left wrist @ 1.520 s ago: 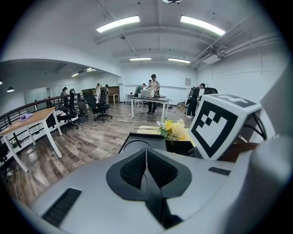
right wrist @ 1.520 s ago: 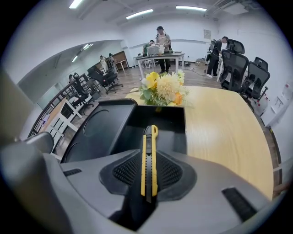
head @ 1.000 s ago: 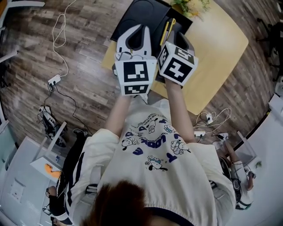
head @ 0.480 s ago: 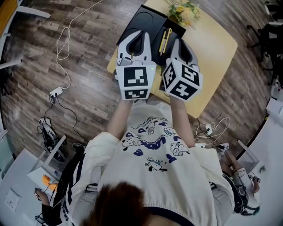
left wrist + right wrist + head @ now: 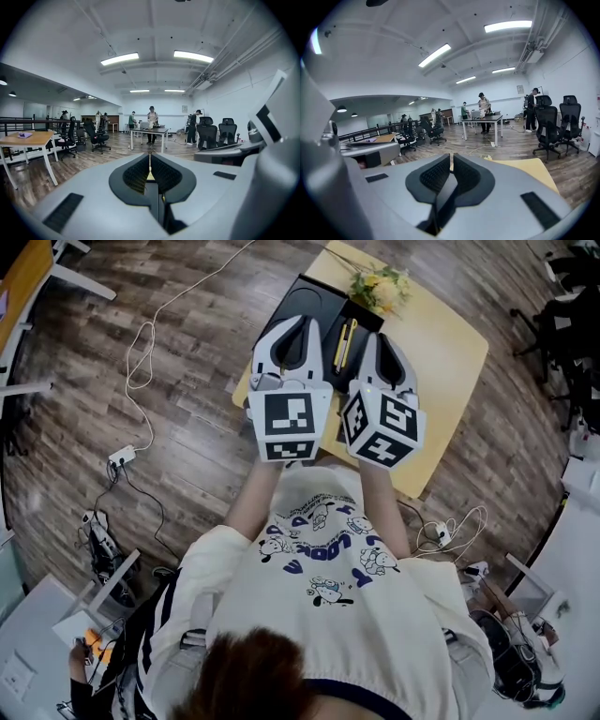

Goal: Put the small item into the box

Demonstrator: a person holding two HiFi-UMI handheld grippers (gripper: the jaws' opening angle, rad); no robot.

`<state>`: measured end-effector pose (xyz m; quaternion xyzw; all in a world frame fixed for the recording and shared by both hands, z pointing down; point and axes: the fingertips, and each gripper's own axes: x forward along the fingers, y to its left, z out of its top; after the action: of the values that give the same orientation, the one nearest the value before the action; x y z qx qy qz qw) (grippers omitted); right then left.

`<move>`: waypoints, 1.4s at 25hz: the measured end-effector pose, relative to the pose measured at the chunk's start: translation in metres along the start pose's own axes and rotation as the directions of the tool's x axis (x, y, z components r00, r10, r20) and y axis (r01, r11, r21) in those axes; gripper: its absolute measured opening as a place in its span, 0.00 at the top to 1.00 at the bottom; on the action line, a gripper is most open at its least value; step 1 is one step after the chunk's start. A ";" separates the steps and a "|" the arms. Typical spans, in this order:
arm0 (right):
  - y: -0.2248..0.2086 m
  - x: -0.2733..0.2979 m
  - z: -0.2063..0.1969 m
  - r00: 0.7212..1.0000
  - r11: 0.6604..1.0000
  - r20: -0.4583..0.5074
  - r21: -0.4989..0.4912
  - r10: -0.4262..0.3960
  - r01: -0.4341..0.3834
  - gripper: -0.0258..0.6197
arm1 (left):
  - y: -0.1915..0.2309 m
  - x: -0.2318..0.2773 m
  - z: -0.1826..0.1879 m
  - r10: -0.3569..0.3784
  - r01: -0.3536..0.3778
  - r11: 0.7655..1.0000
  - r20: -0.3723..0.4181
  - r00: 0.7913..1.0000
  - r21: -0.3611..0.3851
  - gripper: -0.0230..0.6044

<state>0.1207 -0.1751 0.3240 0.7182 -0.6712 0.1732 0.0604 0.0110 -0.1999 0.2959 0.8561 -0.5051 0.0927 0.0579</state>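
Although neither gripper carries anything, the likeliest small item is the slim yellow stick-like object point(image 5: 344, 337). It lies lengthwise in a narrow compartment of the flat black box point(image 5: 305, 298), so it may already sit where the task wants it. I cannot tell whether some other piece is meant.

The box rests at the far left corner of the pale yellow wooden table point(image 5: 445, 357), near a small bunch of yellow flowers point(image 5: 380, 285). The left gripper point(image 5: 302, 324) and the right gripper point(image 5: 384, 332) hang side by side above the box, one on each flank of the yellow object. Both are carried level, so their cameras look out across the room and not down. In each gripper view the ribbed pads point(image 5: 137, 174) are pressed together with nothing between them. Held so, they look parked, not reaching.

Bare tabletop opens to the right of the box. On the left, the box reaches the table's rim or overhangs it; I cannot tell which. Beyond that rim is dark plank floor point(image 5: 187, 381) strewn with white cables point(image 5: 141, 343).
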 end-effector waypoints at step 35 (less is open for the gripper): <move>0.021 -0.039 0.034 0.989 0.997 0.140 -0.064 0.045 -0.036 0.90 | -0.012 -0.031 0.038 -0.027 0.023 0.999 0.105 0.994 0.040 0.93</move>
<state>0.1042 -0.1509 0.2766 0.7126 -0.6933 0.1023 0.0314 0.0108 -0.1749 0.2518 0.8670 -0.4949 0.0563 0.0154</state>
